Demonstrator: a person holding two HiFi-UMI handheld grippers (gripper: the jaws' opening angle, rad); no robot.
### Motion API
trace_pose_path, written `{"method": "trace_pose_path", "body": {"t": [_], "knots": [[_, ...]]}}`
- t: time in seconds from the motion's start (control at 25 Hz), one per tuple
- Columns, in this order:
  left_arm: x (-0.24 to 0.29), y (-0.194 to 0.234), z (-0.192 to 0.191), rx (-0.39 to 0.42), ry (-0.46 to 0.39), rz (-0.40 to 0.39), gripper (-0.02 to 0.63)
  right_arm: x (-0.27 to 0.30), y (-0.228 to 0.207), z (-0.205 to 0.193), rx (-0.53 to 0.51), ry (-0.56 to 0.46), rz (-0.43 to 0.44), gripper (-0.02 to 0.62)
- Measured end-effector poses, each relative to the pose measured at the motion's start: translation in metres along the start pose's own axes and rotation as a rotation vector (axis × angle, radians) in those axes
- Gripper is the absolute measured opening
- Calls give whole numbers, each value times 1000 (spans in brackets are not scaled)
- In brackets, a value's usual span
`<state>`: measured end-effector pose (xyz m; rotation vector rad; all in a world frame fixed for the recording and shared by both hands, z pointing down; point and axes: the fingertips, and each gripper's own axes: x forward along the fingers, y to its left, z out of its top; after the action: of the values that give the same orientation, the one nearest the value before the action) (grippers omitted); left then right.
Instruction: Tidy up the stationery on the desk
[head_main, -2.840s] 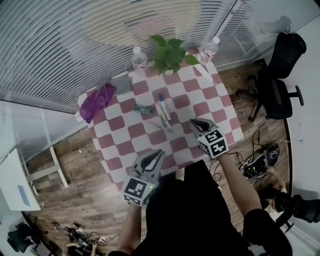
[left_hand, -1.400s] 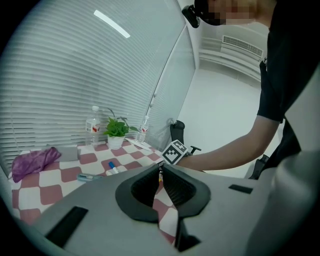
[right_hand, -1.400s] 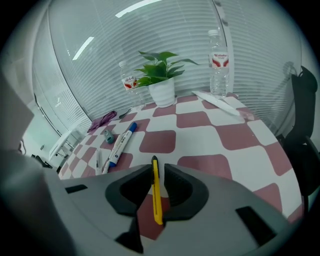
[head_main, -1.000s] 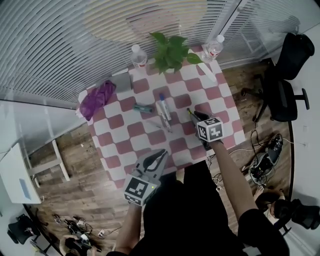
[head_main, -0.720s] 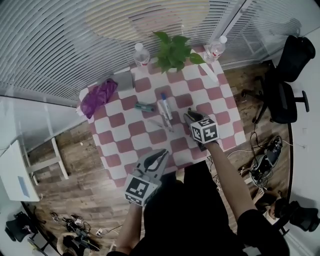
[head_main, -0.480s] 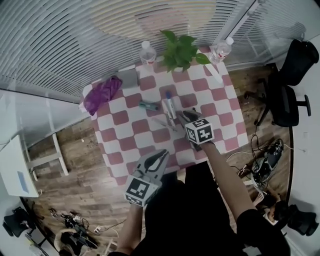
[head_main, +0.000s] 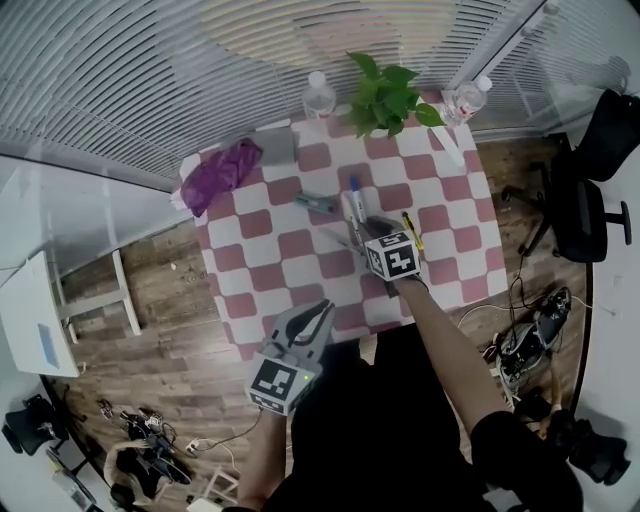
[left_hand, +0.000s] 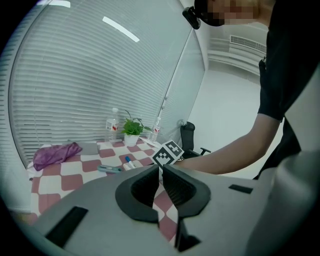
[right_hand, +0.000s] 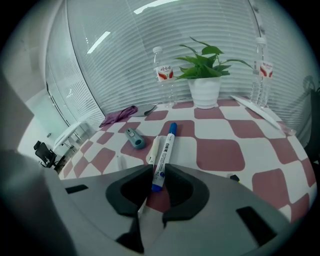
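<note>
Surface: red-and-white checkered surface (head_main: 262, 250), seen from steeply above in the head view.
Right claw: the right claw (right_hand: 159, 187) is tipped down over the middle of the surface. Its jaws have just been closing, and the near end of a marker lies between them. Both pads look snug against the marker's sides.
Marker: blue-capped marker (right_hand: 165, 152), white barrel, lying flat. Its cap points away toward the plant.
Neighbours: 1 white pen (right_hand: 152, 150) lies just beside the marker on its left, roughly parallel. A small teal-grey tool (right_hand: 134, 138) sits further left, apart from both. A thin pale stick (right_hand: 120, 162) lies nearer the claw's left side.
Yellow pen: 1 yellow-and-black pen (head_main: 408, 230) lies on the surface just right of the right claw, untouched.
Left claw: the left claw (left_hand: 161, 172) has its jaws together with nothing between them. It is held off the near edge of the surface, well apart from the stationery.
Far edge: potted plant (right_hand: 205, 75) in a white pot, with 2 water bottles, one left (right_hand: 163, 75) and one right (right_hand: 261, 75) of it.
Far left corner: purple cloth (head_main: 222, 172), bunched, with a flat grey item (head_main: 277, 148) touching its right side.
</note>
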<state>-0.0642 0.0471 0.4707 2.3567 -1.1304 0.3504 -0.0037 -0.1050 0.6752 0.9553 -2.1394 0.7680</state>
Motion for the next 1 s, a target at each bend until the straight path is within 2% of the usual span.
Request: {"method": "trace_pose_path", "body": {"t": [0.2,0.48,0.76,1.0], "knots": [[-4,1,-3,-13,1,2,40,4,1,-3,37,13,-7,100],[-3,-6,1,-13,-15,-19,40,2,-1,-4,108,-11,2,86],[1,-14,3,4,-17,-56,40,-30,-4,-3,109,-61,-5,83],[14,-25,10,32,-22,-109,40,-64,-22,-37,62,-31,-46,83]]}}
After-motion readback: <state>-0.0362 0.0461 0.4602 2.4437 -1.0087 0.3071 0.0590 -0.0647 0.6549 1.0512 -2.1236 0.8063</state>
